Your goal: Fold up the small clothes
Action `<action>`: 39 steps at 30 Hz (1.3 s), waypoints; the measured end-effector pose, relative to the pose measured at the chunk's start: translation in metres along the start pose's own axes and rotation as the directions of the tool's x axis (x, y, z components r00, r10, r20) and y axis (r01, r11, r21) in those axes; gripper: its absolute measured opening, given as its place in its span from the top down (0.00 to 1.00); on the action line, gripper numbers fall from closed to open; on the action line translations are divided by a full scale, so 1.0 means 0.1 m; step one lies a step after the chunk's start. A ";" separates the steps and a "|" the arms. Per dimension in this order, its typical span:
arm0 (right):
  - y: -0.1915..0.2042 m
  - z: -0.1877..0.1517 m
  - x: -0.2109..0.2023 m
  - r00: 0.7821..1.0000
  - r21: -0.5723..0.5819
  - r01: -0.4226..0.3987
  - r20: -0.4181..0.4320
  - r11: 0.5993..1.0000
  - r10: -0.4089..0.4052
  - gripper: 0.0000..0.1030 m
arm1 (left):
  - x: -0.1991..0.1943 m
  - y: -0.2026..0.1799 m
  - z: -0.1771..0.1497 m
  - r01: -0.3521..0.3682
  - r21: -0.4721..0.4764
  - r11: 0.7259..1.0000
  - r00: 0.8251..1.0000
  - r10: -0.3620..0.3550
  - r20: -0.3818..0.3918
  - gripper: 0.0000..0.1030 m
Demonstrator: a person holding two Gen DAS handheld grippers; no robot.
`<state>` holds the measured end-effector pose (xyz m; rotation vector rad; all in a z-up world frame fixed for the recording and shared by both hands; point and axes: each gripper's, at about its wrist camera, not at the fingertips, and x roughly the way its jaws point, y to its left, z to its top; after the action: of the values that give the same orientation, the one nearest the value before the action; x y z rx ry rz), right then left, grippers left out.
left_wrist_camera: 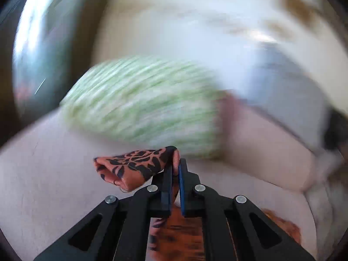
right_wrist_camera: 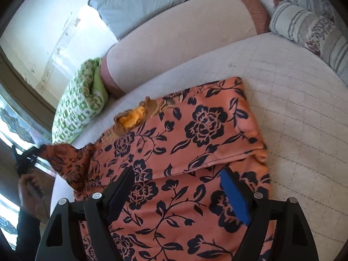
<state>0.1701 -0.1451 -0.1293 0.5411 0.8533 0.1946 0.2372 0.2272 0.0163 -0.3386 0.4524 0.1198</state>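
Note:
An orange garment with a dark floral print (right_wrist_camera: pixel 195 143) lies partly folded on the white quilted bed (right_wrist_camera: pixel 293 113). My left gripper (left_wrist_camera: pixel 175 165) is shut on a corner of this garment (left_wrist_camera: pixel 130 165) and holds it lifted; the view is blurred by motion. The same gripper shows at the far left of the right wrist view (right_wrist_camera: pixel 28 158), holding the raised corner. My right gripper (right_wrist_camera: pixel 178 174) is open just above the garment's lower part, holding nothing.
A green-and-white patterned pillow (right_wrist_camera: pixel 78 102) and a long pink bolster (right_wrist_camera: pixel 174 39) lie along the wall. A pale blue pillow (right_wrist_camera: pixel 148 2) sits behind them. Striped and floral cushions (right_wrist_camera: pixel 308 26) lie at the right.

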 end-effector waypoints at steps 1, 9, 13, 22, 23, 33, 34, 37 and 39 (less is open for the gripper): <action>-0.03 0.00 -0.04 1.000 0.015 -0.002 0.008 1.000 0.002 0.19 | -0.14 -0.36 -0.01 0.066 0.069 0.995 0.997 -0.068 0.021 0.95; -0.19 0.02 -0.27 0.999 0.085 -0.035 0.027 0.996 0.033 0.15 | -0.13 -2.10 -1.21 0.466 0.277 0.840 0.863 -0.364 -0.349 0.25; -0.23 0.12 -0.24 0.997 0.123 -0.074 0.023 0.990 0.072 0.13 | -0.10 -1.41 -1.42 0.327 0.235 0.915 0.906 -0.232 -0.355 0.25; -0.03 0.54 0.63 0.996 0.107 -0.031 -0.085 0.994 0.040 0.13 | 0.14 0.11 -1.61 -0.001 0.166 0.986 0.907 0.071 -0.414 0.25; 0.00 0.57 0.77 0.995 0.090 0.013 -0.104 0.996 -0.004 0.13 | 0.17 0.16 -1.62 -0.005 0.145 0.989 0.904 0.066 -0.422 0.25; 0.53 0.55 1.06 0.957 -0.183 0.161 -0.210 0.970 -0.198 0.84 | 0.32 0.17 -1.75 -0.004 0.138 0.990 0.898 0.065 -0.435 0.85; 0.58 0.57 0.98 0.964 -0.183 0.151 -0.192 0.972 -0.185 0.84 | 0.28 0.18 -1.71 -0.011 0.130 0.991 0.907 0.065 -0.417 0.86; 0.67 0.53 0.68 0.978 -0.182 0.147 -0.123 0.972 -0.171 0.84 | 0.28 0.23 -1.69 -0.016 0.106 0.994 0.909 0.058 -0.413 0.86; 0.55 0.42 0.88 0.957 -0.183 0.190 -0.185 0.965 -0.223 0.65 | 0.36 0.28 -1.75 -0.033 0.100 0.994 0.895 0.073 -0.439 0.82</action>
<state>0.2618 -0.0809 -0.1362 0.2772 1.0771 0.1274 0.1929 0.1938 -0.1558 -0.2634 0.9183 0.0741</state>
